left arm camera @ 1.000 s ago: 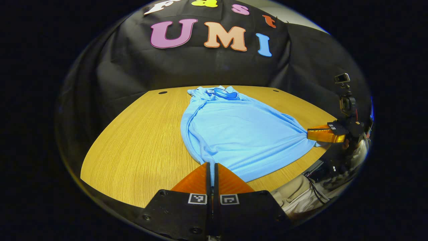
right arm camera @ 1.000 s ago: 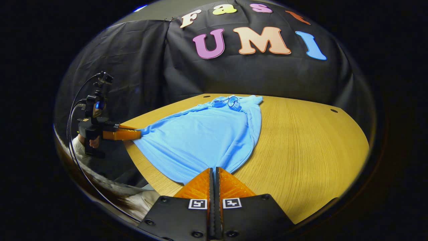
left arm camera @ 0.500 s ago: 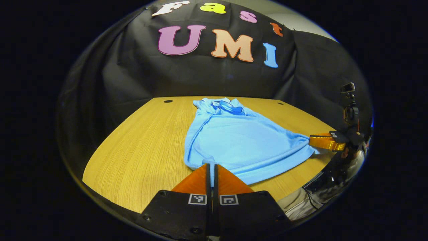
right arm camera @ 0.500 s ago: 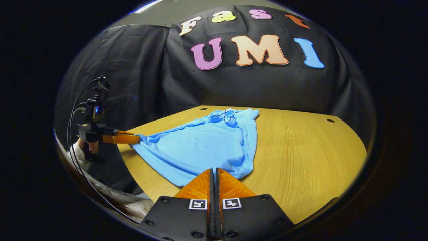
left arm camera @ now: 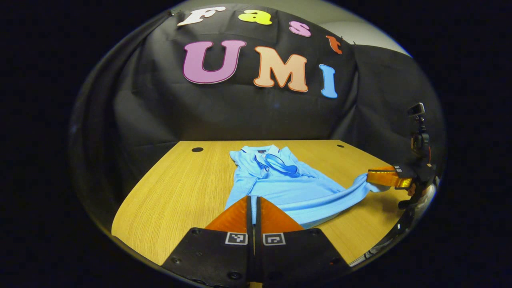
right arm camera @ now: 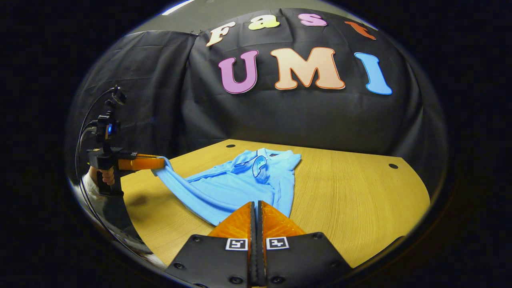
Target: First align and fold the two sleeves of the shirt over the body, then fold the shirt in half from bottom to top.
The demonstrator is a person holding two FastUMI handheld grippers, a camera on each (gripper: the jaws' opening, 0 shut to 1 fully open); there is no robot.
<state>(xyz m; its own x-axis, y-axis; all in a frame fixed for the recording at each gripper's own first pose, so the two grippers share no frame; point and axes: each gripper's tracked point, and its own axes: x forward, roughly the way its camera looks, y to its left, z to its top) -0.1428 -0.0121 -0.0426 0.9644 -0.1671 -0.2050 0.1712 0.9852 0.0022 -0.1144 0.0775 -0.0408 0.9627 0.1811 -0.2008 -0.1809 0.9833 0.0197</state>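
A light blue collared shirt (left arm camera: 280, 188) (right arm camera: 232, 188) lies on the wooden table (left arm camera: 180, 192) (right arm camera: 352, 200), its collar (left arm camera: 260, 151) (right arm camera: 268, 154) at the far end. The near hem is lifted off the wood and stretched between both grippers. My left gripper (left arm camera: 253, 197) is shut on one hem corner; from the right gripper view it appears at the left (right arm camera: 160, 162), cloth trailing from its tips. My right gripper (right arm camera: 256, 203) is shut on the other corner, and shows far right in the left gripper view (left arm camera: 370, 176). The pinched cloth is hidden between the fingers.
A hand (right arm camera: 105, 175) holds the left gripper's handle, with cables looping above it. Small dark holes (left arm camera: 197, 149) (right arm camera: 393, 165) mark the table's far corners. The black cloth wall stands close behind the far edge. Bare wood flanks the shirt on both sides.
Both grippers have carried the hem up and forward towards the collar. The shirt's visible length has shortened, and the hem now hangs in the air between the two grippers.
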